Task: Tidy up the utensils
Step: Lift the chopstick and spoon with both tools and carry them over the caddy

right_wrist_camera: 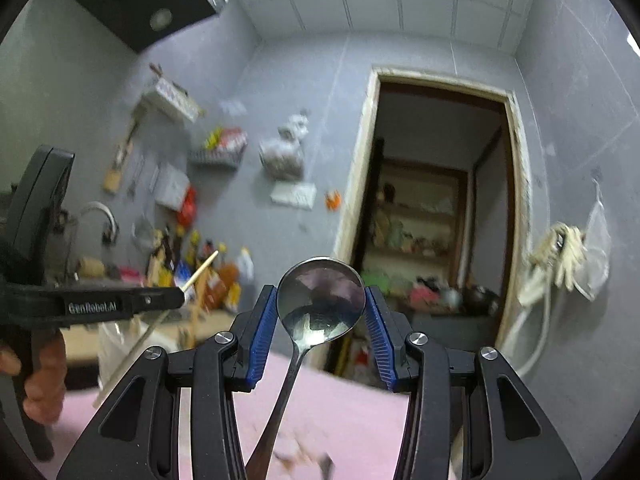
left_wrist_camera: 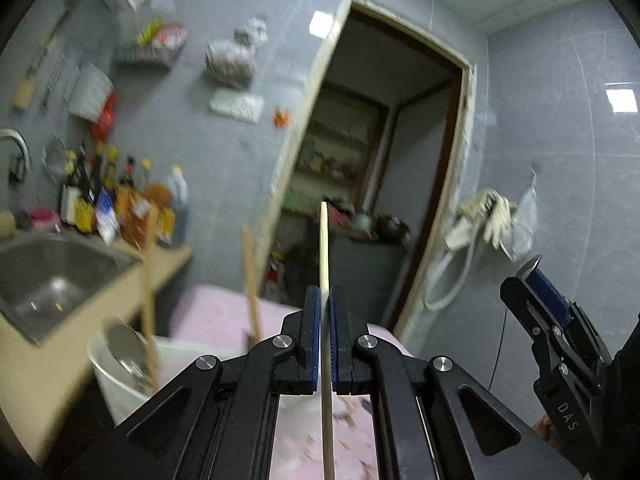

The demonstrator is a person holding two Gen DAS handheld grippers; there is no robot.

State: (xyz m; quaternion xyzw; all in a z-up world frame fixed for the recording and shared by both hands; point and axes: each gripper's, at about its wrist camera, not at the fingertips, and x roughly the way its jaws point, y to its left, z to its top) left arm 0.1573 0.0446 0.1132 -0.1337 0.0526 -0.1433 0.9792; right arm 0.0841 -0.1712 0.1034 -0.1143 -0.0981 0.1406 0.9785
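Observation:
My left gripper (left_wrist_camera: 325,300) is shut on a pale wooden chopstick (left_wrist_camera: 324,248) that points up past its tips. It shows from the side in the right wrist view (right_wrist_camera: 176,300), with the chopstick (right_wrist_camera: 202,270) sticking out. My right gripper (right_wrist_camera: 320,304) is shut on a metal spoon (right_wrist_camera: 320,304), its bowl clamped between the blue pads (right_wrist_camera: 264,332) and its handle running down under the jaws. It shows at the right edge of the left wrist view (left_wrist_camera: 534,268). A white utensil holder (left_wrist_camera: 120,368) at lower left holds wooden chopsticks (left_wrist_camera: 149,280) and a metal utensil.
A pink cloth (left_wrist_camera: 216,312) covers the surface below. A steel sink (left_wrist_camera: 48,276) sits in the counter at left, with bottles (left_wrist_camera: 116,196) behind it. An open doorway (left_wrist_camera: 368,168) lies ahead. A coiled cable (left_wrist_camera: 484,216) hangs on the right wall.

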